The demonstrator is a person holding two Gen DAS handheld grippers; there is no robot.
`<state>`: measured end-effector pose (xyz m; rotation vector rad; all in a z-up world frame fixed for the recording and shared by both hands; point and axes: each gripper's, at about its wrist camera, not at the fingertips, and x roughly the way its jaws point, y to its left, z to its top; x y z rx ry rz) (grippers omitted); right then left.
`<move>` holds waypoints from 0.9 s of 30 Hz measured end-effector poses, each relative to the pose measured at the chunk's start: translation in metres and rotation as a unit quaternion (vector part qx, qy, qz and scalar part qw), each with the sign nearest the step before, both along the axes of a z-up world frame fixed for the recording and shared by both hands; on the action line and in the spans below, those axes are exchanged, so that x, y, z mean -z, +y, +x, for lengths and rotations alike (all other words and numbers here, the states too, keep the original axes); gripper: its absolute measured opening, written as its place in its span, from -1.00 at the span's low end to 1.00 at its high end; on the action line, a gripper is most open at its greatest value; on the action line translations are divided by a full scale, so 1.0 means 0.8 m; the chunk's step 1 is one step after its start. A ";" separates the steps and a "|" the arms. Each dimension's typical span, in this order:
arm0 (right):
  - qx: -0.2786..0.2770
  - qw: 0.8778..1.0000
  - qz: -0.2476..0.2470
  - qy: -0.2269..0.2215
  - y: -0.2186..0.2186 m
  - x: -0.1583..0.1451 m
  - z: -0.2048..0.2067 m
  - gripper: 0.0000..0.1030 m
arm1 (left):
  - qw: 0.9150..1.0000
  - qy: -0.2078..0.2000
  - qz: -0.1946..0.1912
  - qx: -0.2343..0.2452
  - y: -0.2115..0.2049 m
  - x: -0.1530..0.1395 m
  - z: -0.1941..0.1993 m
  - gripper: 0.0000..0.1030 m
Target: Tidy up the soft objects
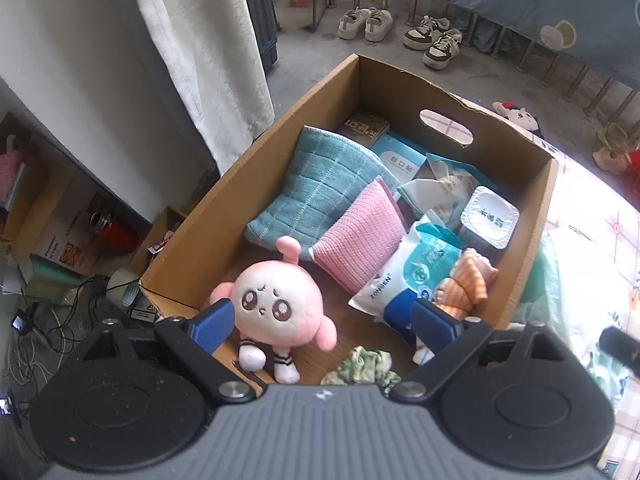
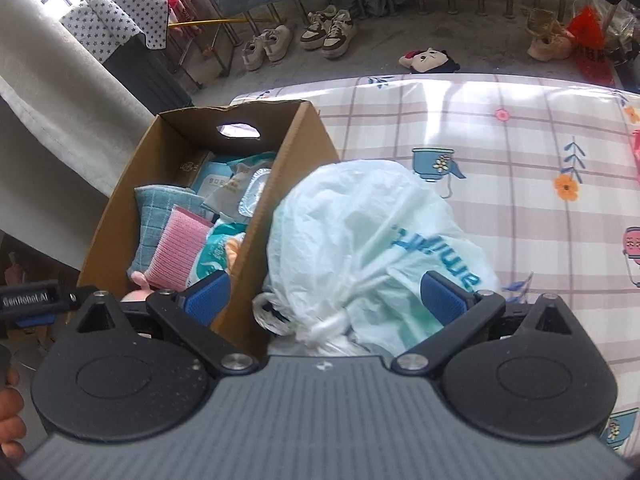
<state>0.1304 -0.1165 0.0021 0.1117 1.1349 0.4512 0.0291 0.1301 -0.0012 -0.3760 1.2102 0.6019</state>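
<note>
The left gripper (image 1: 322, 322) hangs over an open cardboard box (image 1: 256, 152) with its jaws spread wide and pinching nothing; a pink plush doll (image 1: 276, 300) lies just inside the left jaw, a green scrunchie (image 1: 362, 368) sits low between the jaws, and a blue cloth (image 1: 320, 188), a pink cloth (image 1: 360, 240) and a wipes pack (image 1: 408, 276) lie beyond them. The right gripper (image 2: 326, 300) also has its jaws spread wide and empty, with the box wall by its left jaw and a knotted white plastic bag (image 2: 368, 240) lying between the jaws on the checked sheet (image 2: 520, 128).
</note>
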 end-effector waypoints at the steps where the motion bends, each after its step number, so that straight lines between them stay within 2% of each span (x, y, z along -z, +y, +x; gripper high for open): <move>1: 0.000 1.000 -0.003 0.001 -0.006 -0.001 -0.005 0.98 | 1.000 0.003 0.002 0.004 -0.003 -0.002 0.001 0.86; 5: 0.010 1.000 -0.009 0.007 -0.016 -0.001 -0.021 0.98 | 1.000 0.009 0.003 0.022 -0.009 -0.004 -0.001 0.86; 10: 0.025 0.999 -0.018 0.011 -0.006 -0.004 -0.049 0.98 | 0.999 0.020 -0.019 0.047 -0.005 0.003 -0.010 0.86; 13: 0.030 0.999 -0.019 0.016 0.005 -0.008 -0.073 0.98 | 0.997 0.025 -0.019 0.071 -0.002 0.003 -0.019 0.86; 16: 0.025 0.999 -0.034 0.012 0.019 -0.012 -0.099 0.98 | 0.995 0.040 -0.013 0.094 0.000 0.006 -0.025 0.85; 23: 0.016 0.997 -0.071 -0.002 0.045 -0.020 -0.152 0.98 | 0.988 0.052 -0.028 0.145 0.003 0.012 -0.040 0.85; 27: 0.031 0.996 -0.082 -0.004 0.050 -0.025 -0.171 0.98 | 0.983 0.055 -0.037 0.170 0.001 0.018 -0.049 0.85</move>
